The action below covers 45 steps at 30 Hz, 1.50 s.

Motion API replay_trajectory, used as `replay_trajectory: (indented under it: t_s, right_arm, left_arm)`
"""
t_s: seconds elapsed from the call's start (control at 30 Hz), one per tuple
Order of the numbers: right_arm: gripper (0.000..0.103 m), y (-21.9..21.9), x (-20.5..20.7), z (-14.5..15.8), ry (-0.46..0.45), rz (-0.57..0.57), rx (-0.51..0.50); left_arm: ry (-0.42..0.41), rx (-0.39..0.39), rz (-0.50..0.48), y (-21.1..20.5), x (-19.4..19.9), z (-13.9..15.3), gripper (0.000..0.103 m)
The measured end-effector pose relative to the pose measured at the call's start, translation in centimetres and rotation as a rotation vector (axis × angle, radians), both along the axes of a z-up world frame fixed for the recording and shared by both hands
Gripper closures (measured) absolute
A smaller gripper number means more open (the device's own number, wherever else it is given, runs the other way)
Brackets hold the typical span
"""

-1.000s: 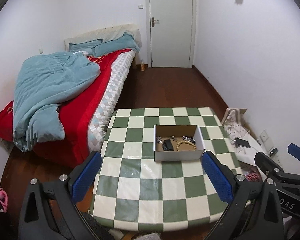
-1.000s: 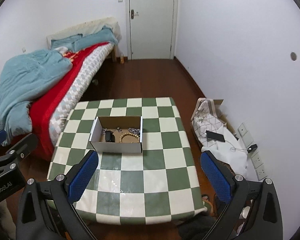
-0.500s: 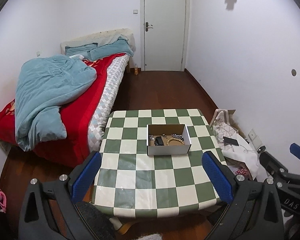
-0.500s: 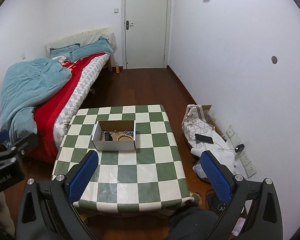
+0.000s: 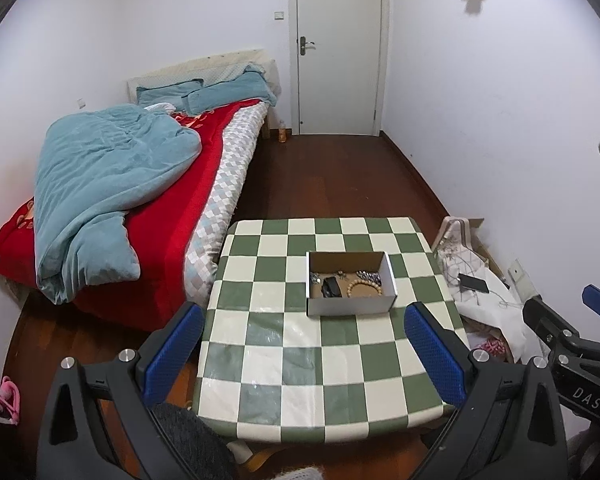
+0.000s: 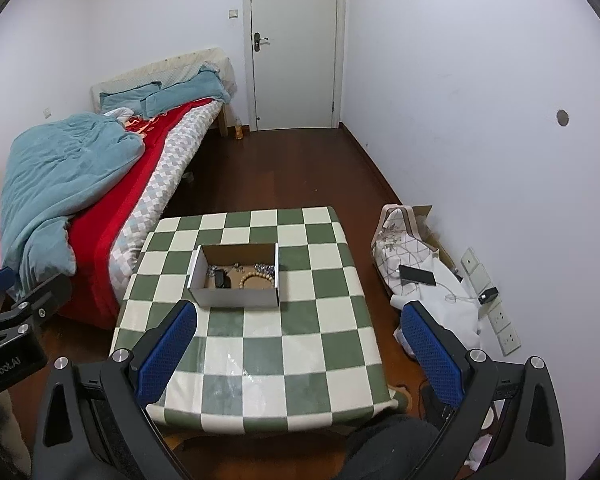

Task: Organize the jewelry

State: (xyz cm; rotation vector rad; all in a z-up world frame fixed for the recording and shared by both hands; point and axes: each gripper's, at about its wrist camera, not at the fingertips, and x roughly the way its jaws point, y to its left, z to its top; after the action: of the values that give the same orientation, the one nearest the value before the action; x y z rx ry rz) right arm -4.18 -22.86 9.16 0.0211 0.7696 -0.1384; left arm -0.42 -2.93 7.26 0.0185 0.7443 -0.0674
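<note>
Pulling back: left gripper [image 5: 304,350], right gripper [image 6: 300,348] farther from box [image 5: 350,289]; jaws wide.

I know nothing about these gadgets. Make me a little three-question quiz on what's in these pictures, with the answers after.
1. True or false: the left gripper is holding a piece of jewelry.
2. Where does the bead bracelet lie? A) on the bed B) inside the cardboard box C) on the floor
3. Fill in: the box stands on a table covered by a green and white ______ cloth.

Key
1. False: both it and the right gripper are open and empty, well short of the box.
2. B
3. checkered
</note>
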Motion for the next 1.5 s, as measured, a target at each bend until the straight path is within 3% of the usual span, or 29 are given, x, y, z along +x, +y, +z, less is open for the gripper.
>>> replay_trajectory:
  t_s: [0.33, 0.8, 1.5]
  right_arm:
    - [0.0, 0.5, 6.7, -0.7, 0.028, 0.006, -0.013]
    - [0.0, 1.1, 14.8, -5.7, 0.157, 0.024, -0.025]
    - [0.0, 1.4, 16.1, -7.2, 0.201, 0.028, -0.024]
  left_arm:
    - [0.012, 0.002, 0.052, 0.7, 5.9, -0.2, 0.0]
    - [0.175, 0.034, 0.04, 0.0, 11.6, -5.3, 0.0]
    - [0.174, 0.054, 0.042, 0.1, 11.9, -5.6, 0.0]
